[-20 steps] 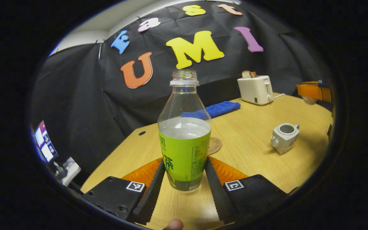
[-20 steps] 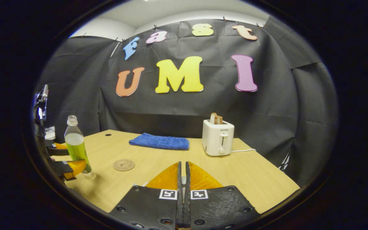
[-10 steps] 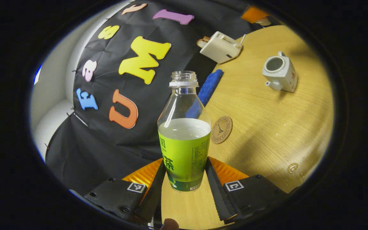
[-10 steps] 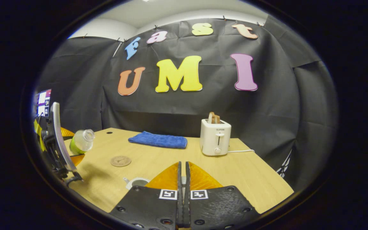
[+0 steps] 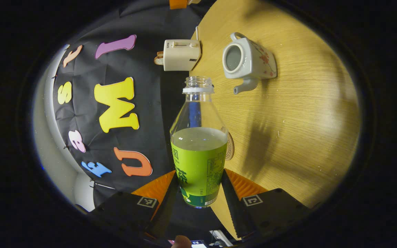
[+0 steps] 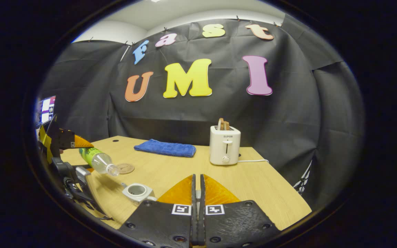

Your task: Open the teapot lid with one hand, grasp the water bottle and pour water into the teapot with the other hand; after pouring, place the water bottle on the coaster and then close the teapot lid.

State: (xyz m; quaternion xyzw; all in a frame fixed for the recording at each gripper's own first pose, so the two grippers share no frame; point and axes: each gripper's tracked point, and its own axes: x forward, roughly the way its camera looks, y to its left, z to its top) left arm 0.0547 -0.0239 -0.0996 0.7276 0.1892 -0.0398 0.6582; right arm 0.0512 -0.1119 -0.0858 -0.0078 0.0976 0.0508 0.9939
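Water bottle (image 5: 198,151) clamped at labelled lower body between fingers (image 5: 165,201) of left gripper (image 5: 198,206); long axis tipped near level, open neck aimed toward teapot (image 5: 246,62), not yet over opening. Bottle clear, uncapped, green label, roughly half full. Teapot white, lidless, on desk (image 5: 298,113). Right gripper (image 6: 197,206) farther off, fingers pressed together; lid between them cannot be told. Coaster (image 6: 125,168) seen beyond neck.
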